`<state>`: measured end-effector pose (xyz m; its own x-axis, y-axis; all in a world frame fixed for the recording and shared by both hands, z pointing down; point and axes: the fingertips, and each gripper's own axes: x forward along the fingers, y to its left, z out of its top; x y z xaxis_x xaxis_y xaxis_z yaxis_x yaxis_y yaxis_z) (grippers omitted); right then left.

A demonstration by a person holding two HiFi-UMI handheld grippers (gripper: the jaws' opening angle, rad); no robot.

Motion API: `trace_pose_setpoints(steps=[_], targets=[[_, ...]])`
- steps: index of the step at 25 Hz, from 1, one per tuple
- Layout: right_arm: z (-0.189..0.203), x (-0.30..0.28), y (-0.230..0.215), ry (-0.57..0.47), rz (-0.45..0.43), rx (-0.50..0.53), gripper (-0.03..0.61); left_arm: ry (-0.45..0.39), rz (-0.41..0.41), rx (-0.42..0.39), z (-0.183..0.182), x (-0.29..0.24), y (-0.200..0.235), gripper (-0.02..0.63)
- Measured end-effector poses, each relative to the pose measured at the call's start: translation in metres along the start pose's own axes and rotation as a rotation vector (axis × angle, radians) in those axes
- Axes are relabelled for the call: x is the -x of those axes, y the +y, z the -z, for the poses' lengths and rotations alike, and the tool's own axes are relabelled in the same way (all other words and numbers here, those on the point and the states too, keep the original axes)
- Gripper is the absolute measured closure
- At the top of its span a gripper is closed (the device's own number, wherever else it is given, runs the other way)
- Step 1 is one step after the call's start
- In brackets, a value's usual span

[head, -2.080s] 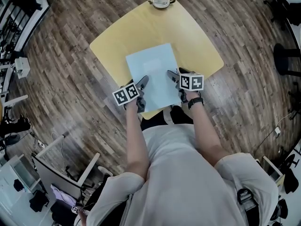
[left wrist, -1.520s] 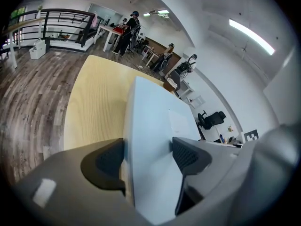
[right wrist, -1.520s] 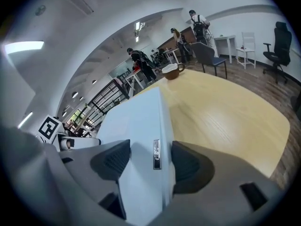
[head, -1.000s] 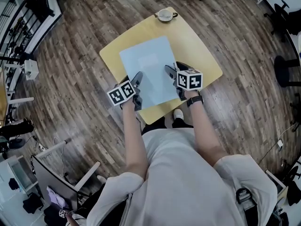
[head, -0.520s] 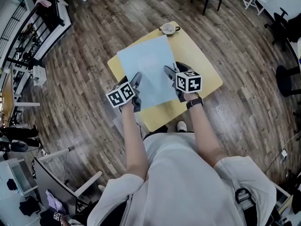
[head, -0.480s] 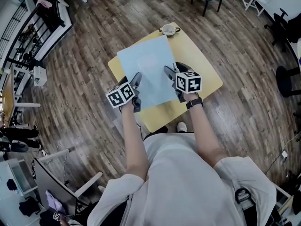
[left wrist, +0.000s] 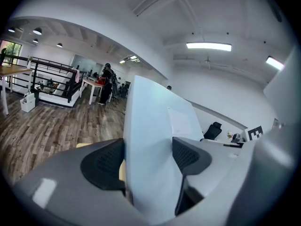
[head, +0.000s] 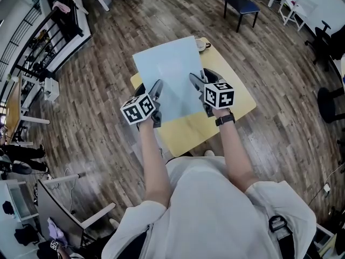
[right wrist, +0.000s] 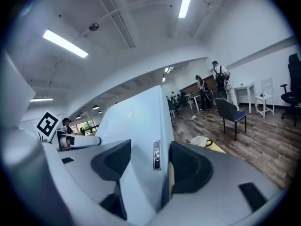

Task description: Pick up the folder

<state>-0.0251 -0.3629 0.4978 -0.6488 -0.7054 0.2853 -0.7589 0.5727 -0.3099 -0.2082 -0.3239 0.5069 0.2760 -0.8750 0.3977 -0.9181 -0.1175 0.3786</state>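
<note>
The pale blue folder (head: pixel 170 77) hangs in the air above the yellow table (head: pixel 215 117), tilted with its far edge higher. My left gripper (head: pixel 157 90) is shut on its left edge and my right gripper (head: pixel 194 84) is shut on its right edge. In the left gripper view the folder (left wrist: pixel 150 145) stands between the two dark pads, which press on both faces. In the right gripper view the folder's thick edge (right wrist: pixel 153 126), with a small metal clip, sits clamped between the pads. The left gripper's marker cube (right wrist: pixel 47 124) shows beyond the folder.
A white cup (head: pixel 202 43) on a saucer stands at the table's far corner, partly hidden by the folder. A blue chair (head: pixel 240 1) stands on the wooden floor beyond the table. Other desks, chairs and railings ring the room; people stand far off.
Both grippers have risen together with the folder in them. It lay flat on the table at first and now hangs well above it, covering part of the cup.
</note>
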Motion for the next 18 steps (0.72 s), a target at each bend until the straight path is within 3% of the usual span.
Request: trace_pose_setpoints(steps=[11, 18], targets=[[-0.066, 0.013, 0.037, -0.137, -0.041, 0.068, 0.302, -0.14, 0.008, -0.095, -0.069, 0.04, -0.017, 0.282], [-0.11, 0.039, 0.051, -0.243, -0.022, 0.098, 0.302, -0.255, 0.006, -0.187, -0.112, 0.064, -0.048, 0.282]])
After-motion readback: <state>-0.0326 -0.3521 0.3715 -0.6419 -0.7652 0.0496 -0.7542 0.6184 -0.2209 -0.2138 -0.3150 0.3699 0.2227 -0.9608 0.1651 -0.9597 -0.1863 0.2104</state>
